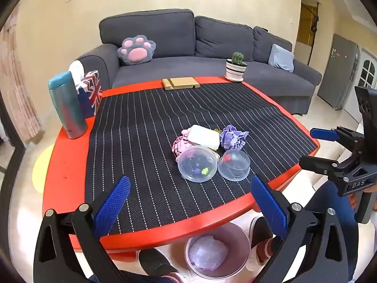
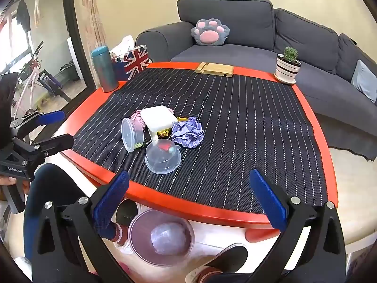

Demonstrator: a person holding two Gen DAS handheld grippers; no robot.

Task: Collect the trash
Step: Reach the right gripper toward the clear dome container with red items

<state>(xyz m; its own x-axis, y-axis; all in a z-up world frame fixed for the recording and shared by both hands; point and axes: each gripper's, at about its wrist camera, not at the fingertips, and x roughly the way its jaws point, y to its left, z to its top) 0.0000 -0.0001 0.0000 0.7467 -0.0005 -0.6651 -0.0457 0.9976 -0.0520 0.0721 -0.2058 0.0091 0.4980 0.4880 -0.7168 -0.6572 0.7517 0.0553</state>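
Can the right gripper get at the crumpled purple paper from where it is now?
Probably yes. The right gripper is open and empty at the table's near edge, and the purple paper lies ahead, its near right side uncovered.

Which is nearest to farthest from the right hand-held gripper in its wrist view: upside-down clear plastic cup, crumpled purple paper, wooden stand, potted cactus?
From the right hand-held gripper:
1. Upside-down clear plastic cup, near edge, centre-left.
2. Crumpled purple paper, mid-mat.
3. Wooden stand and potted cactus, both at the far edge; too close to call.
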